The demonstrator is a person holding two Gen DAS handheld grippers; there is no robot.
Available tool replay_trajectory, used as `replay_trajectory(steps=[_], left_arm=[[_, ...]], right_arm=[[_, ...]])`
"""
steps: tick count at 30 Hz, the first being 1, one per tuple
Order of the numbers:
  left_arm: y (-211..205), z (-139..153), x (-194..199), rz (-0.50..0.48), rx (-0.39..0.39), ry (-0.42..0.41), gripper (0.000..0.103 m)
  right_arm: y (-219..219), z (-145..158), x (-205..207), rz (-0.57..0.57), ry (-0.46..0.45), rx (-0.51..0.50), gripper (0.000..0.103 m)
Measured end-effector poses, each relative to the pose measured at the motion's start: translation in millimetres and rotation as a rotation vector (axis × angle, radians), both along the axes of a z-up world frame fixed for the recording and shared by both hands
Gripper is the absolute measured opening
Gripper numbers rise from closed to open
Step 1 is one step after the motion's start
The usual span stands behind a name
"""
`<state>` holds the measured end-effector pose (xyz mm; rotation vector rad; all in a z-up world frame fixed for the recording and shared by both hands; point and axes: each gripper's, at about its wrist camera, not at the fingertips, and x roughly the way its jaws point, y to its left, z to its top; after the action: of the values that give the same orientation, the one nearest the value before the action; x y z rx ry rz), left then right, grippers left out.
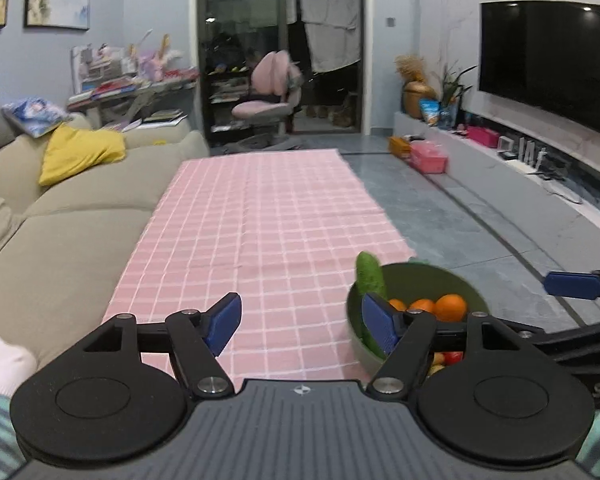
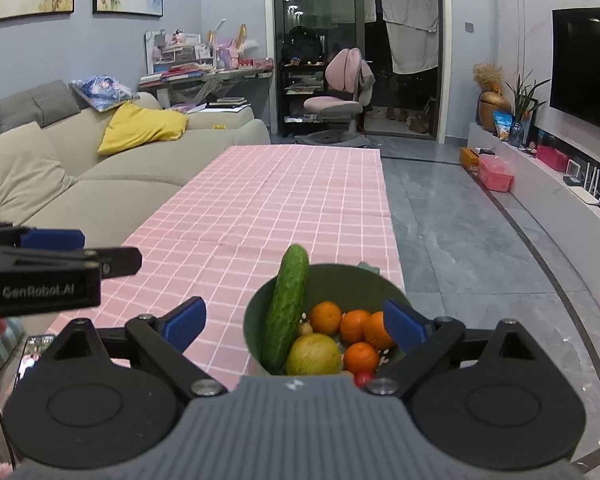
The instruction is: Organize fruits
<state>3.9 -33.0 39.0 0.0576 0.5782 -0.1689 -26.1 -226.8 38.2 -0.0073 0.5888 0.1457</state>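
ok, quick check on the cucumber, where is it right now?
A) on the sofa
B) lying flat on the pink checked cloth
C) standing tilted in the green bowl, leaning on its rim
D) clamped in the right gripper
C: the cucumber stands tilted in the green bowl, its tip above the rim, beside the oranges; the right gripper is open and holds nothing.

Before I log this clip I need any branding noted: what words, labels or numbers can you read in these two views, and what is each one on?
"GenRobot.AI": on the black side of the left gripper, seen from the right wrist view.
"S": a lone letter on the right gripper's black body at the left wrist view's edge; the rest is cut off.
Snack bags by the TV: print too small to read.
Nothing else is legible.
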Motion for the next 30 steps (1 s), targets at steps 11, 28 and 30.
replay_trajectory(steps=[11, 28, 30], left_arm=[[-4, -33, 5, 0.005, 0.045, 0.106, 0.081], [3, -38, 4, 0.043, 0.041, 0.162, 0.081], [3, -37, 4, 0.042, 0.041, 0.161, 0.081]], right_arm=[[0, -30, 9, -0.035, 0.077, -0.053, 0.096], [0, -40, 9, -0.042, 0.105, -0.067, 0.097], [0, -40, 9, -0.042, 0.105, -0.067, 0.097]])
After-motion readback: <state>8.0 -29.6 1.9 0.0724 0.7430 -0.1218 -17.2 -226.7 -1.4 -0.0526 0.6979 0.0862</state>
